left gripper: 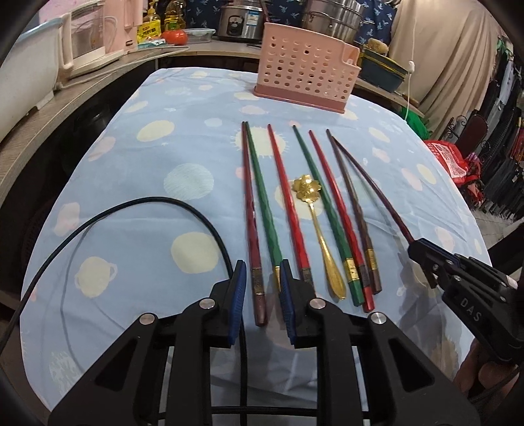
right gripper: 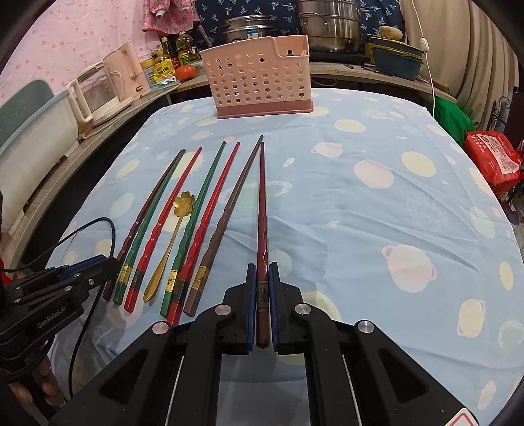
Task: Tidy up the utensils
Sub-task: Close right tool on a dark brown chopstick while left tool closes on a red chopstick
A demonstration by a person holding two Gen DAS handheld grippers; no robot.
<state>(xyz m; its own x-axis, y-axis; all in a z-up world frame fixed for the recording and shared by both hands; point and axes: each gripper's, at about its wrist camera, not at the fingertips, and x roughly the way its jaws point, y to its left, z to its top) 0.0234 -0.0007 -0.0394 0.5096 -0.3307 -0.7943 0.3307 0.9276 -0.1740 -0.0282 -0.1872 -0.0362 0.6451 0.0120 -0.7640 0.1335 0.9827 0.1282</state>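
Note:
Several chopsticks lie side by side on the blue patterned cloth (left gripper: 163, 147), with a gold flower-headed spoon (left gripper: 322, 236) among them. My left gripper (left gripper: 262, 263) is open low over their near ends. Its blue pads stand either side of the leftmost dark red chopstick (left gripper: 250, 229) with a gap showing. Just right of that chopstick lies a green one (left gripper: 265, 209). My right gripper (right gripper: 262, 288) is shut on a dark maroon chopstick (right gripper: 262, 213), which points away toward the pink perforated utensil caddy (right gripper: 258, 82). The caddy stands upright at the far end of the table.
A black cable (left gripper: 131, 206) loops across the cloth on the left. Behind the table a counter holds a kettle (right gripper: 126, 70), oil bottles, a tomato (right gripper: 186, 72), a rice cooker (left gripper: 244, 19) and steel pots (right gripper: 327, 26). A red bag (right gripper: 494, 160) sits off the right edge.

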